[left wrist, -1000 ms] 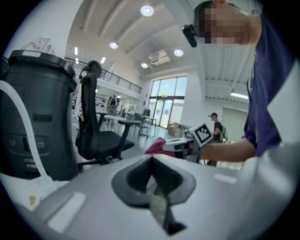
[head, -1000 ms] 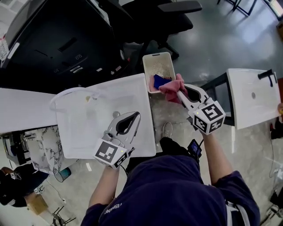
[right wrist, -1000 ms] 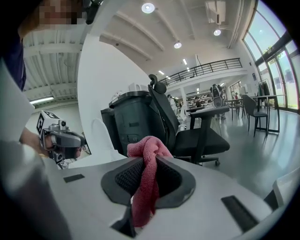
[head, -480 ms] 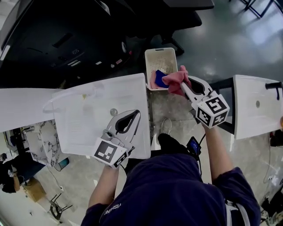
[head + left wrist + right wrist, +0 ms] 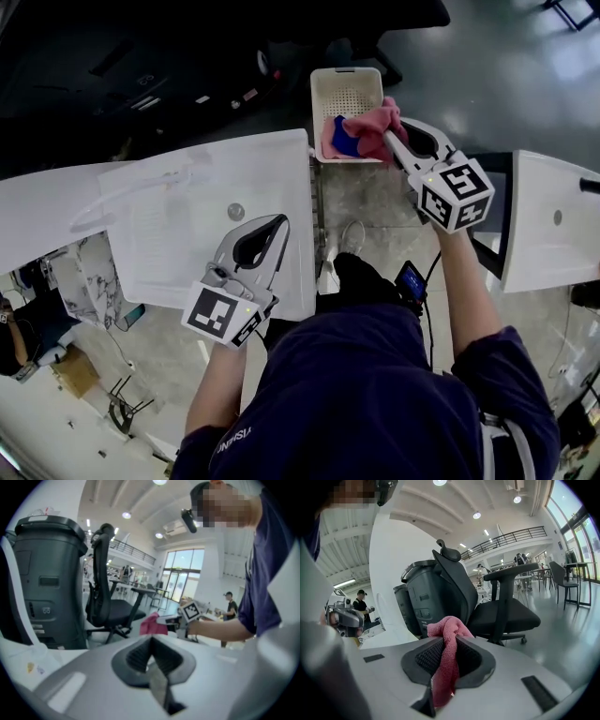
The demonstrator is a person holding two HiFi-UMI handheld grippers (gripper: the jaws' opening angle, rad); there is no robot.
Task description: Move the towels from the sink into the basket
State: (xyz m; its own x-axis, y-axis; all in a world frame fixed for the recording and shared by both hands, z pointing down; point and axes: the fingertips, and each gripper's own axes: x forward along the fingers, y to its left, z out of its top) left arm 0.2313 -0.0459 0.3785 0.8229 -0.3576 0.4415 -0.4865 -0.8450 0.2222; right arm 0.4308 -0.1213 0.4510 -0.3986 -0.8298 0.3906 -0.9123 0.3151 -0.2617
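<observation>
Okay, I see right gripper point(image 5: 391, 141) fingers pinching pink towel point(image 5: 368, 131) over the basket point(image 5: 323, 94) (blue towel point(image 5: 341, 140) inside); left gripper point(image 5: 278, 223) fingers pressed together.

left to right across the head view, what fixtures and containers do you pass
sink → basket → second sink

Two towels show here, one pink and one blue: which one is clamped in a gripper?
The pink towel: the right gripper pinches it at the basket's near corner, while the blue towel lies loose inside the basket.
</observation>
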